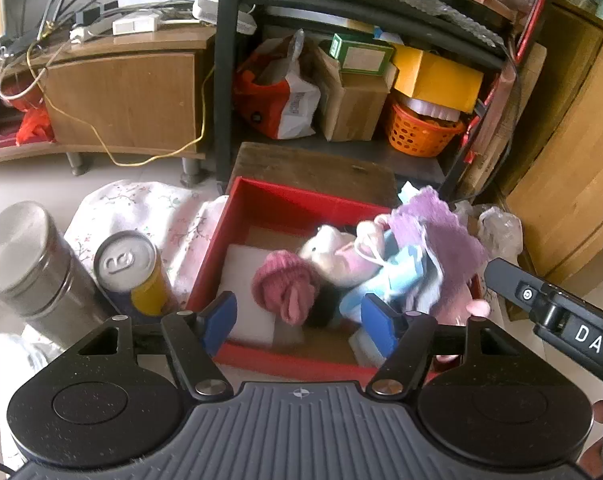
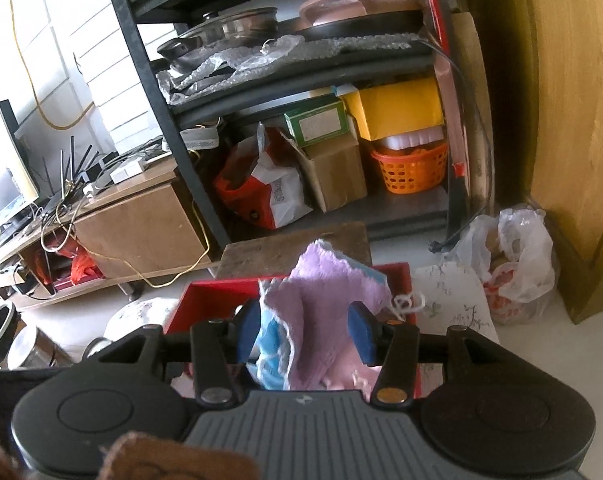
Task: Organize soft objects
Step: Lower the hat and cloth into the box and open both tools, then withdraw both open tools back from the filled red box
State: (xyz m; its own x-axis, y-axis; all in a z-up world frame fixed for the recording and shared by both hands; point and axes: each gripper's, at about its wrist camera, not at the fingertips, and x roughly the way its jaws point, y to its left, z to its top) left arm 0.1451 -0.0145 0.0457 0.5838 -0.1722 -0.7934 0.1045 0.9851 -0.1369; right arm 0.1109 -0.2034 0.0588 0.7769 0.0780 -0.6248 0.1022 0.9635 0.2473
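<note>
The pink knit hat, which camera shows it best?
The left wrist view. There the pink knit hat lies in plain sight inside the red box, beside the plush toy. The right wrist view shows none of it: the purple cloth between the right gripper's fingers blocks the box's inside.

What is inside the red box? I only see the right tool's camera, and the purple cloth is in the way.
Observer: The left camera shows a white plush toy lying in the red box.
Operator: Is it all alone in there?
Observer: No, a pink knitted hat lies right beside it.
Operator: Is the left tool grabbing anything?
Observer: No, the left tool is open over the box's near edge, with nothing pinched.
</note>
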